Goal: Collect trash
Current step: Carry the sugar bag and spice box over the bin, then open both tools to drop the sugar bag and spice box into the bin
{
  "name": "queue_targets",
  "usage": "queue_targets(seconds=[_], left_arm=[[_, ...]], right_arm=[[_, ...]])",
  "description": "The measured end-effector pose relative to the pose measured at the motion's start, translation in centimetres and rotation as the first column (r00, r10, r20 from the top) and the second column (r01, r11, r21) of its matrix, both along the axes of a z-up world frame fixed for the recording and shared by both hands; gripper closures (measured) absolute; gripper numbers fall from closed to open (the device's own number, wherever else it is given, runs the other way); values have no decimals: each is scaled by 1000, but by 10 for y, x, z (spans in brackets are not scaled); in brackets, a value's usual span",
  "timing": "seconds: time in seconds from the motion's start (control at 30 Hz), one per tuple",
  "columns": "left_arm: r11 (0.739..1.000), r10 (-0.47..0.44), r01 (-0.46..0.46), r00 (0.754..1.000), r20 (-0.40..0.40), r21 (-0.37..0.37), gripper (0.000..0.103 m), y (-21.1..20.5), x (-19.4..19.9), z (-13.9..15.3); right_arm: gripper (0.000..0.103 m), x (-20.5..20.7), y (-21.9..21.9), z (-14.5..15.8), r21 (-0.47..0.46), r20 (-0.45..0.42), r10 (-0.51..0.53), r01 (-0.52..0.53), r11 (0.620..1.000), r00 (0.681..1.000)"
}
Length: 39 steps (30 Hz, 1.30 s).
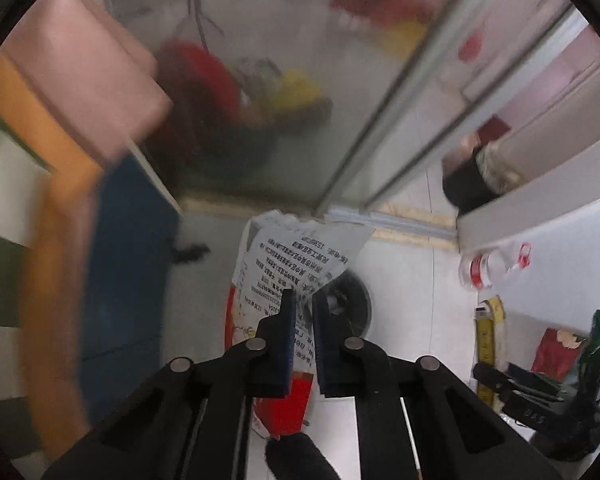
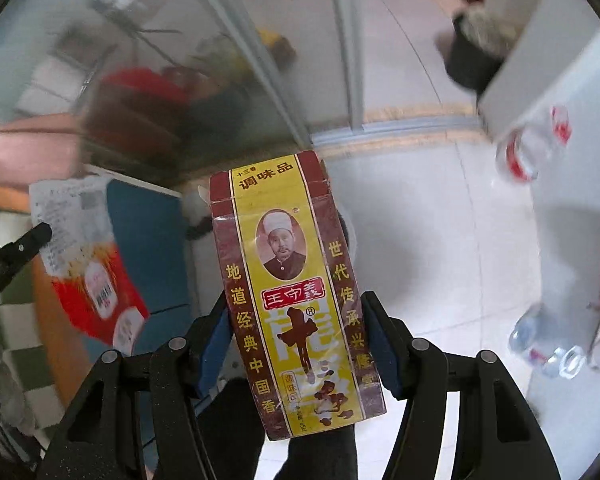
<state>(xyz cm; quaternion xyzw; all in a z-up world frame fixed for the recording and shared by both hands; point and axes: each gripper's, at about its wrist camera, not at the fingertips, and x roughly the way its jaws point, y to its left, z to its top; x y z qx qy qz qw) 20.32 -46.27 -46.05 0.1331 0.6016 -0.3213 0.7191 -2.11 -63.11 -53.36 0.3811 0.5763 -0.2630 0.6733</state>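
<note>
The wrapper (image 1: 284, 280), a flat red and white packet with printed text, is pinched between the nearly closed pads of the left gripper (image 1: 303, 320) and hangs over the white floor (image 1: 412, 280). The right gripper (image 2: 296, 344) clamps a maroon and yellow spice box (image 2: 292, 292) by its sides. Beneath the wrapper lies a dark round bin (image 1: 352, 300), partly hidden. A blue panel (image 1: 128, 272) stands to the left, a glass door (image 1: 260, 80) ahead. On the white table (image 1: 560, 248) to the right lie a plastic bottle (image 1: 496, 266) and a tape measure (image 1: 486, 340).
</note>
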Motion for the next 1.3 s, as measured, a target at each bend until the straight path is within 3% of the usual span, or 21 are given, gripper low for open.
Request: queue_targets(seconds=[0.1, 0.27, 0.5, 0.6, 0.77, 0.8, 0.83, 0.9, 0.97, 1.03, 1.07, 1.1, 1.3], left_arm=[[1000, 11, -12, 997, -79, -6, 98, -22, -6, -54], [999, 31, -37, 971, -238, -21, 98, -61, -12, -146], [997, 58, -33, 923, -380, 70, 98, -89, -5, -266], [989, 52, 5, 920, -388, 146, 98, -96, -3, -296], [982, -7, 64, 953, -303, 178, 94, -93, -5, -281], [977, -22, 78, 962, -270, 198, 87, -92, -6, -276], [970, -48, 97, 976, -212, 223, 81, -93, -9, -264], [968, -80, 104, 990, -114, 228, 33, -90, -10, -246], [969, -96, 102, 995, -36, 224, 14, -87, -11, -230], [974, -98, 94, 995, 8, 206, 12, -84, -10, -210], [975, -97, 92, 995, 12, 203, 3, -81, -10, -204], [974, -97, 92, 995, 17, 205, 0, -80, -9, -196], [974, -112, 95, 991, 70, 205, 0, -61, -22, -143]], right_arm=[[39, -1, -13, -76, 54, -14, -26, 27, 998, 1000], [39, 15, -26, -184, 124, -35, -25, 29, 992, 999], [39, 41, -36, -269, 182, -59, 8, 3, 983, 998], [39, 52, -36, -291, 203, -73, 30, -14, 979, 997], [37, 67, -35, -306, 232, -83, 57, -37, 972, 995], [31, 68, -36, -304, 233, -85, 52, -31, 972, 995], [17, 68, -37, -301, 230, -81, 43, -24, 973, 996], [7, 65, -39, -289, 206, -74, 24, -8, 979, 997], [3, 59, -42, -276, 181, -70, 12, 1, 984, 997], [0, 51, -44, -260, 153, -60, -7, 16, 988, 998], [0, 47, -44, -251, 139, -61, -11, 19, 990, 998], [0, 44, -44, -242, 122, -63, -13, 21, 992, 998], [0, 30, -28, -169, 10, -72, -3, 4, 1000, 997]])
